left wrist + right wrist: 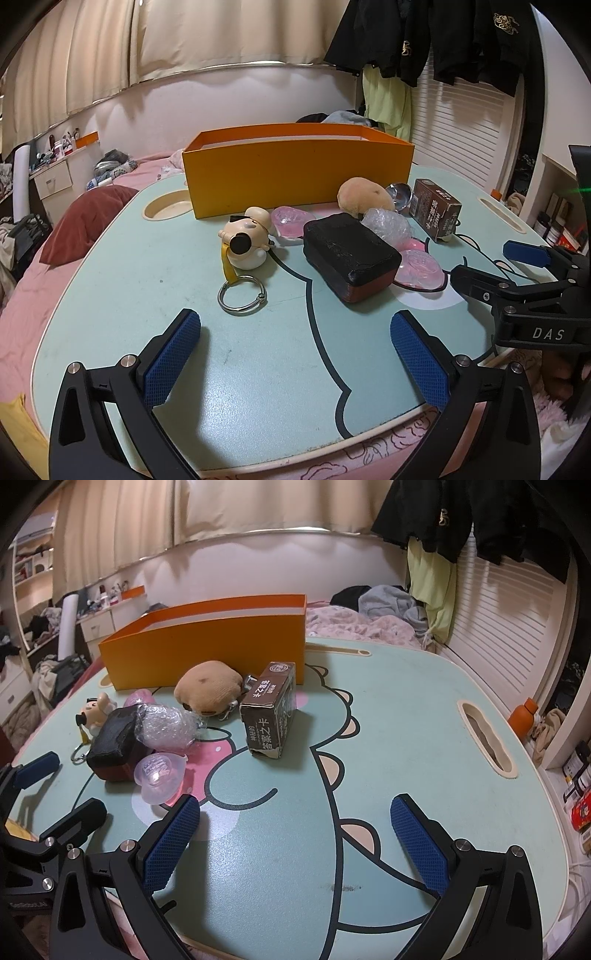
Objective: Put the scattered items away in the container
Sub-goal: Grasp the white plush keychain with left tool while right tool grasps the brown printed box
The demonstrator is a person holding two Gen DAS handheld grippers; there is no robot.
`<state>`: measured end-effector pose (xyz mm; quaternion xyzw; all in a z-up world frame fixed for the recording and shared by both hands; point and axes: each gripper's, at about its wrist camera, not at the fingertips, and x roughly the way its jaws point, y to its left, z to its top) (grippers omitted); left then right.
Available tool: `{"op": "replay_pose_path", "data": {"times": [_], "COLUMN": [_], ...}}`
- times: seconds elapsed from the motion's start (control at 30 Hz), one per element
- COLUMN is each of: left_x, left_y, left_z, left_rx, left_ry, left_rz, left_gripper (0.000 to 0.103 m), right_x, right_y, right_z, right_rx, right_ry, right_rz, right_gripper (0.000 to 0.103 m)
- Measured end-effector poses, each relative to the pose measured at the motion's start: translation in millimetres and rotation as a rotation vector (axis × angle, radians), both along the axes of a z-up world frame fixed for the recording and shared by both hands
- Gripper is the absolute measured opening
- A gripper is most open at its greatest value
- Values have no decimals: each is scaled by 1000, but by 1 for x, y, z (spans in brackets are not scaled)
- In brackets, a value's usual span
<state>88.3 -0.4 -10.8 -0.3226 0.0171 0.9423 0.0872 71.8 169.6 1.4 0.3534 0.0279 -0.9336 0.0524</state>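
While both pairs of tongs hang spread and empty over the near edge of the table (122, 280), tilted downward, the left tongs (295, 354) face a dog figurine (246, 236) with a key ring (242, 297), and the right tongs (295, 836) face bare tabletop. Mid-table lie a black case (351, 254), a bubble-wrapped bundle (388, 223), pink heart-shaped pieces (419, 267), a tan plush (365, 195) and a brown card box (269, 712). The orange container (299, 173) stands at the far edge, its inside hidden. Only the right view shows the table's right-hand slot (485, 738) plainly and an orange bottle (522, 718) beyond that edge; only the left shows the round cup recess (166, 210).
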Motion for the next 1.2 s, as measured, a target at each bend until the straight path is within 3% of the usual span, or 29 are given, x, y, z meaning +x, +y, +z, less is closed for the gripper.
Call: {"op": "replay_pose_path", "data": {"times": [0.17,0.23,0.3,0.37,0.47,0.73,0.77,0.8,0.93,1.0,1.1,1.2], "left_x": [0,0,-7,-18,-37,-64,-66,-68,-66,-56,-36,-26], "left_y": [-21,-34,-44,-50,-52,-38,-34,-29,-31,-37,-42,-46], "left_z": [13,25,33,33,29,23,21,19,19,25,36,41], "left_rx": [100,120,128,117,84,62,43,21,73,117,119,118], "left_ry": [-10,30,33,4,-32,-76,-84,-103,-110,-56,26,46], "left_rz": [-18,15,25,32,38,0,-4,-9,4,22,51,51], "left_gripper": [102,94,77,73,59,58,52,38,37,37,37,37], "right_x": [0,0,0,0,0,0,-1,-1,-1,-1,-4,-2], "right_y": [0,0,0,0,0,-1,-1,-1,-1,-1,2,6], "right_z": [0,0,0,0,0,0,0,0,0,0,5,23], "right_rx": [0,-1,0,-1,-1,-1,-1,-1,-1,-3,-33,-92], "right_ry": [-1,-1,-2,-1,-2,-2,-3,-3,-1,-5,-22,61], "right_rz": [4,5,5,5,6,8,8,8,14,20,40,48], "right_gripper": [103,103,103,103,103,103,103,103,103,103,103,102]}}
